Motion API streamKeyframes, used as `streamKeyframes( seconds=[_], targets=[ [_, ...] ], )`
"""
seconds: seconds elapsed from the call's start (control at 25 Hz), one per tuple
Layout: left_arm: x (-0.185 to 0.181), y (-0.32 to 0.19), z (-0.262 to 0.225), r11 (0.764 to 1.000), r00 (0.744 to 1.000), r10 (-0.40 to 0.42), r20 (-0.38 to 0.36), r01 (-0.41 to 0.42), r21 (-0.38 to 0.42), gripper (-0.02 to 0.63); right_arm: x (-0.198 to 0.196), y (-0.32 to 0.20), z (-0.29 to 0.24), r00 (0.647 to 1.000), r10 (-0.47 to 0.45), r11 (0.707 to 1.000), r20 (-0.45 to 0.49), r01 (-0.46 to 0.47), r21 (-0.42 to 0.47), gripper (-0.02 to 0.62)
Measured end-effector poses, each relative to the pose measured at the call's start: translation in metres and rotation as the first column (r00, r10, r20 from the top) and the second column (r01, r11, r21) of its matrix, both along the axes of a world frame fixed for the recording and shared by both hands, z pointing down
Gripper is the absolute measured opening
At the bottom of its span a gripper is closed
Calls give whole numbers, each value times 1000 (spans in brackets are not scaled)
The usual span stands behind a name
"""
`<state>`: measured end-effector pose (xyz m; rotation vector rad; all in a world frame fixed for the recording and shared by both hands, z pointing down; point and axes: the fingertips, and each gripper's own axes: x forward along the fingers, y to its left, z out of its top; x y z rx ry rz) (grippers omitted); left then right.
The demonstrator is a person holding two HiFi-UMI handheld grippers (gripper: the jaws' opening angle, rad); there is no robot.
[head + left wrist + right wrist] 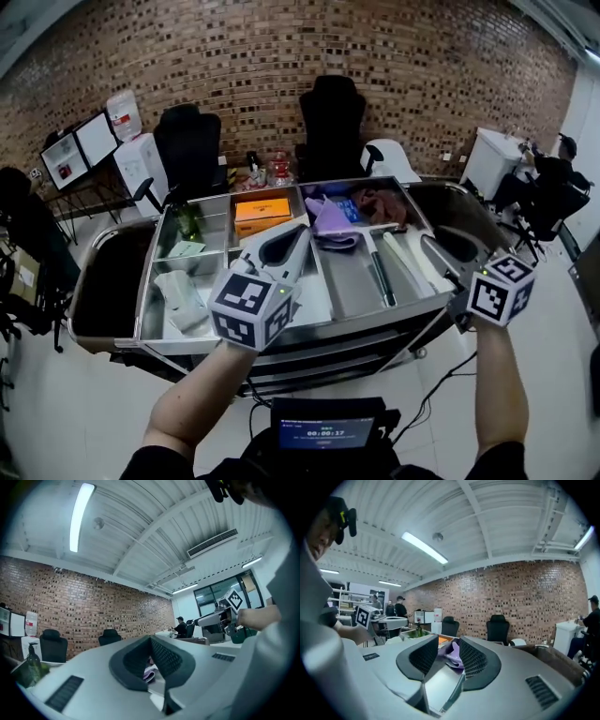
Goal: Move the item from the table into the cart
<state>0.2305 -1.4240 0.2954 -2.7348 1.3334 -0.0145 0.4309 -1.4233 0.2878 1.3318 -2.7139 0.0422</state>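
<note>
We see the left gripper (284, 246) clenched on nothing and the right gripper (448, 246) released, empty, both over the cart's (309, 325) near edge.

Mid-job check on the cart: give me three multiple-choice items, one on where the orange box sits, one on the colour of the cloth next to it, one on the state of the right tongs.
1. Where is the orange box?
A. on the floor
B. in a rear compartment of the cart
C. under the cart

2. What colour is the cloth just right of that box?
A. green
B. yellow
C. purple

3. How do the right tongs stand?
A. apart, with nothing between them
B. shut on the cloth
C. shut on the orange box

Answers:
1 B: the head view shows the box inside a walled section on the cart's far side.
2 C: the cloth reads purple in the head view and the right gripper view.
3 A: the right gripper view shows a clear gap between the pads, and the cloth lies well beyond them.
</note>
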Motion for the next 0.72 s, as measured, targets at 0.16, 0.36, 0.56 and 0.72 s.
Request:
streamKeyframes(
  seconds=[0.16, 0.36, 0.56, 0.72],
  targets=[
    [-12, 17, 12, 1000, 1000, -8, -15, 8, 9, 2, -4, 33, -2, 999, 3, 991, 44, -9, 136, 137],
    [-19, 43, 23, 1000, 999, 2, -40, -2, 15, 2, -7, 67, 13, 998, 33, 975, 57, -45, 219, 137],
    [-25, 67, 41, 998, 999, -31, 14, 30, 52, 2, -10, 95, 35, 991, 64, 966, 119, -92, 243, 78],
    [-29, 76, 55, 999, 999, -4, -45, 5, 38, 2, -9, 102, 53, 988, 95, 963, 126, -123, 241, 24]
  ],
)
